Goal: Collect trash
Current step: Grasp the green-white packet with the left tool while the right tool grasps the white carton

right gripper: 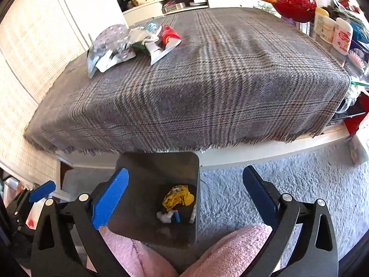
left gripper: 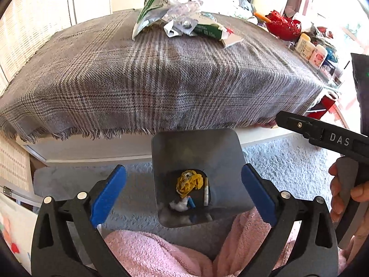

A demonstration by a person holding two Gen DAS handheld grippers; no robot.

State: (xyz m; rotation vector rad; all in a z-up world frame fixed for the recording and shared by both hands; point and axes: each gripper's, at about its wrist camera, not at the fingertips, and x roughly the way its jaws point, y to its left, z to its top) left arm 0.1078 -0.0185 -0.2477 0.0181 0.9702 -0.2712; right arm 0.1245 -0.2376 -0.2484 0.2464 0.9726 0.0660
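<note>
Both claws, left claw (left gripper: 183,194) and right claw (right gripper: 185,196), gape wide and hold nothing above the grey bin (left gripper: 196,152) below the tabletop's near edge. The trash pile (left gripper: 175,20) lies at the plaid cloth's (left gripper: 138,80) far edge; a yellow wad (left gripper: 189,182) sits in the bin.

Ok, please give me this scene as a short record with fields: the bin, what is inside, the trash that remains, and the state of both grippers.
bin: grey square bin on the carpet, in front of the table
bin contents: crumpled yellow wrapper, white scrap, small blue piece, white stick
remaining trash: pile of wrappers and clear plastic at the far side of the plaid cloth
left gripper: open, empty, above the bin
right gripper: open, empty, above the bin
side clutter: red bowl, white bottles
</note>
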